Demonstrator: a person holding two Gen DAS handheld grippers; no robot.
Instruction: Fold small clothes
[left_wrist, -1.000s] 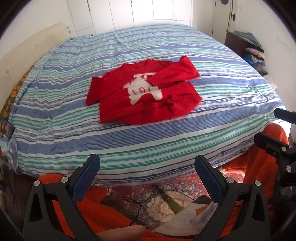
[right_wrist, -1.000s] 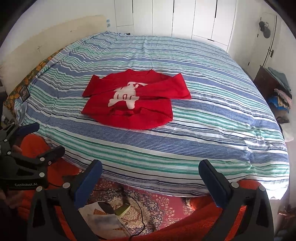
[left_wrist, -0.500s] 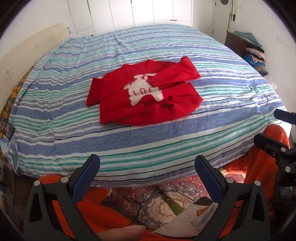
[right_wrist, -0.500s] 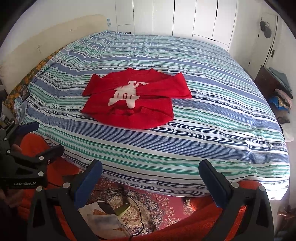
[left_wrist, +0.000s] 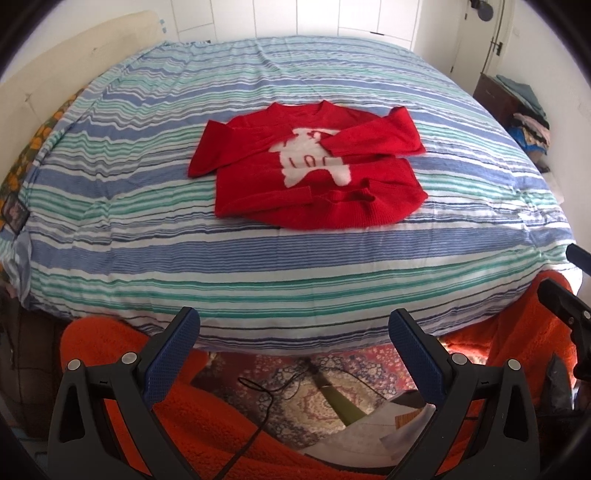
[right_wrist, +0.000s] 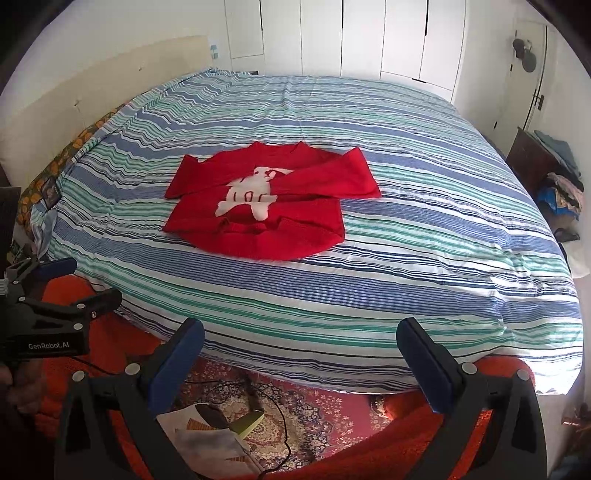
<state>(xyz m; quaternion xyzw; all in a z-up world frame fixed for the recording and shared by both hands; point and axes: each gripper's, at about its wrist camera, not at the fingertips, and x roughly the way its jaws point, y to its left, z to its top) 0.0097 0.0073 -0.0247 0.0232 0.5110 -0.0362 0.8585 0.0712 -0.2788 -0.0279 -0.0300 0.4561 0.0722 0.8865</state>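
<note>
A small red sweater (left_wrist: 310, 166) (right_wrist: 266, 203) with a white animal motif lies on the striped bed. Its right sleeve is folded across the chest, its left sleeve lies out to the left, and the hem is rumpled. My left gripper (left_wrist: 293, 328) hangs open at the foot of the bed, well short of the sweater, with nothing between its blue pads. My right gripper (right_wrist: 301, 334) is open too and empty, also off the bed's near edge. The left gripper (right_wrist: 70, 284) shows at the left edge of the right wrist view.
The bed (left_wrist: 258, 266) has a blue, green and white striped cover. An orange blanket (left_wrist: 177, 413) and a patterned rug (right_wrist: 295, 406) with papers and a cable lie below. A dresser (right_wrist: 532, 162) piled with clothes stands at right; white wardrobes (right_wrist: 369, 37) behind.
Both grippers have crept slightly forward towards the bed, so the sweater sits a little closer in both views. Both stay open and the sweater has not moved.
</note>
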